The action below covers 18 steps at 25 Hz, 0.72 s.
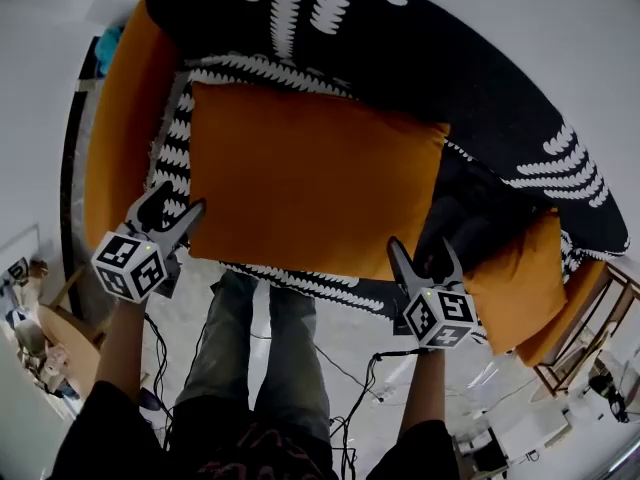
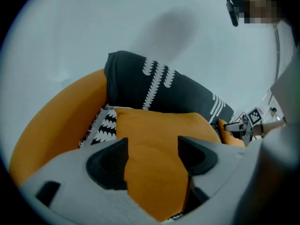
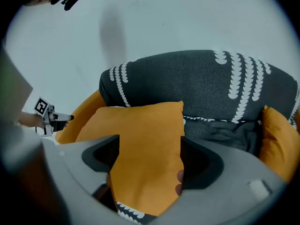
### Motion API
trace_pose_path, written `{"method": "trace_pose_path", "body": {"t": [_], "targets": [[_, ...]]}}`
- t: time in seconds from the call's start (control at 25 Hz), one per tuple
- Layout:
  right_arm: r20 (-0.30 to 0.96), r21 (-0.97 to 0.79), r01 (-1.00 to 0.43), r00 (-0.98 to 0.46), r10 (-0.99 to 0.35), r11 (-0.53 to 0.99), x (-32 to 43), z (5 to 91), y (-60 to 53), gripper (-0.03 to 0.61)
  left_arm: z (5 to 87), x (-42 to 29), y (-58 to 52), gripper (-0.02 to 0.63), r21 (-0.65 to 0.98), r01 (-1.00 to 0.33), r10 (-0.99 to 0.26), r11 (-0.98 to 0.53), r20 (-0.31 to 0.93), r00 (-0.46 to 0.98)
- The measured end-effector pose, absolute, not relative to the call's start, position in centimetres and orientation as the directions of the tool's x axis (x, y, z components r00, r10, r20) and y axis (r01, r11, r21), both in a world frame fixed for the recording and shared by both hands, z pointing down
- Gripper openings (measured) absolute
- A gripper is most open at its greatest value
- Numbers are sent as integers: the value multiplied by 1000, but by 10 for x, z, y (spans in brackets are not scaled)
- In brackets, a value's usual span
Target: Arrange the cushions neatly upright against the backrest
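The left claw [image 1: 172,205] and right claw [image 1: 425,252] hang with jaws apart at the near edge of the orange cushion [image 1: 310,183], which lies flat on the sofa [image 1: 470,88] seat.

Left tool [image 1: 172,204], right tool [image 1: 424,249] — jaws apart, angled down.

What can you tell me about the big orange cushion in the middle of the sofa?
The orange cushion is large, rectangular and plain, in a soft, matte-looking fabric with a few shallow creases. It lies flat on the patterned seat cover, not upright, its far edge near the dark backrest. The left gripper and right gripper sit by its near corners, jaws open; whether they touch it is unclear.
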State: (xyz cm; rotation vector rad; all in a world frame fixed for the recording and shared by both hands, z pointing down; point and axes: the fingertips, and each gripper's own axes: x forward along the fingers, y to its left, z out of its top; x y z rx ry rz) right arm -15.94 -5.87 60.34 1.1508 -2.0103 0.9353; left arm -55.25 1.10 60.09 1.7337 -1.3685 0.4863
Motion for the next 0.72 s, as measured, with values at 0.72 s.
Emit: {"method": "trace_pose_path", "body": {"t": [0.72], "targets": [[806, -306, -870, -453, -380, 387, -159, 701, -78, 512, 711, -566, 6, 453, 326, -944, -501, -53, 809, 308]]}}
